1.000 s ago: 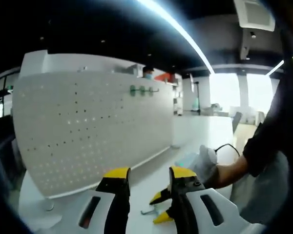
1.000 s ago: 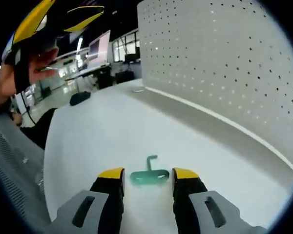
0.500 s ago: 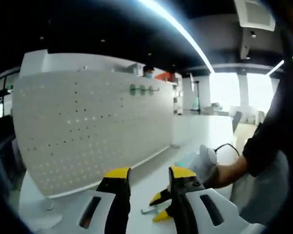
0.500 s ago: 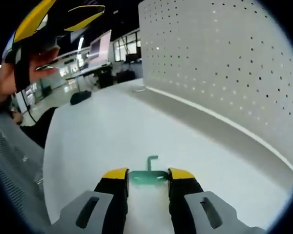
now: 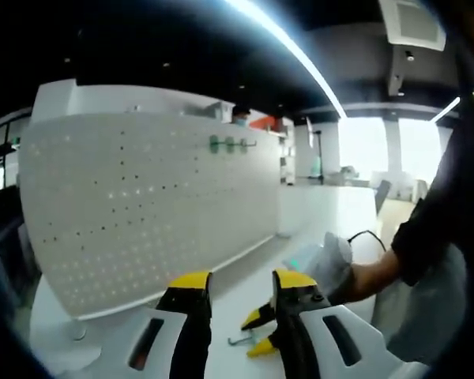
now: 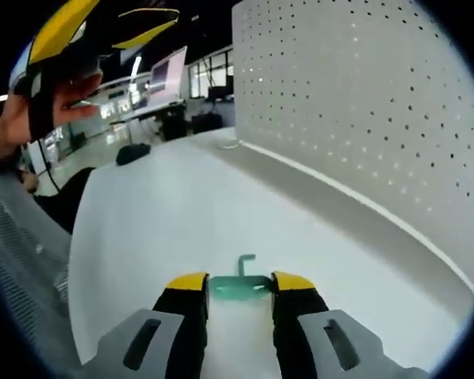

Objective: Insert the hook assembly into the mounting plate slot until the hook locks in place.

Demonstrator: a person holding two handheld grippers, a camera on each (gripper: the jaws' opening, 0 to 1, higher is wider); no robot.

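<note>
Right gripper (image 6: pixel 239 283): closed onto green hook assembly (image 6: pixel 238 286), pinched by its flat base between both yellow-tipped jaws just off white tabletop (image 6: pixel 166 213), bent prong pointing ahead, presumably gripped thus so the prong can lead into a hole of the white perforated mounting plate (image 6: pixel 363 103) standing upright beside and beyond it. Left gripper (image 5: pixel 238 280): jaws parted, nothing held, hovering above the tabletop in front of the mounting plate, apparently kept idle and out of the way. Other green hooks (image 5: pixel 229 145) already hanging high on the mounting plate; office room behind, ceiling light strip (image 5: pixel 288 47), bright windows (image 5: pixel 383 150).
</note>
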